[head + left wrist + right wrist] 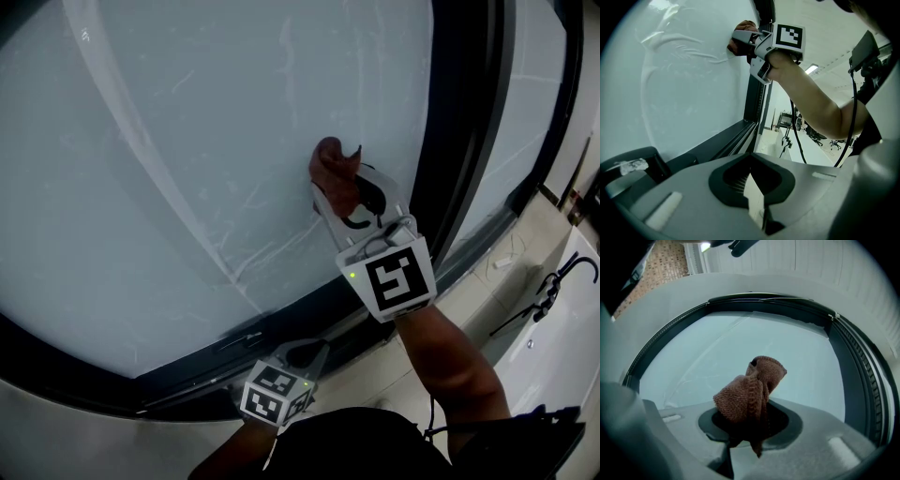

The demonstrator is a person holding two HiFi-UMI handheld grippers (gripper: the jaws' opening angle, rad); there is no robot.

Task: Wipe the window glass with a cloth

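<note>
A bunched brown cloth (336,175) is pressed against the pale window glass (187,150), held in my right gripper (349,202), which is shut on it. In the right gripper view the cloth (749,394) sticks up from between the jaws in front of the glass (797,357). The left gripper view shows the same cloth (739,43) touching the glass (679,93) high up. My left gripper (298,356) hangs low by the dark window frame (281,323), jaws closed together with nothing between them (752,197).
Thin smear lines (248,253) cross the glass. A dark vertical frame post (469,141) stands right of the cloth. A white basin with a black tap (562,277) is at the far right, over a tiled floor (487,291).
</note>
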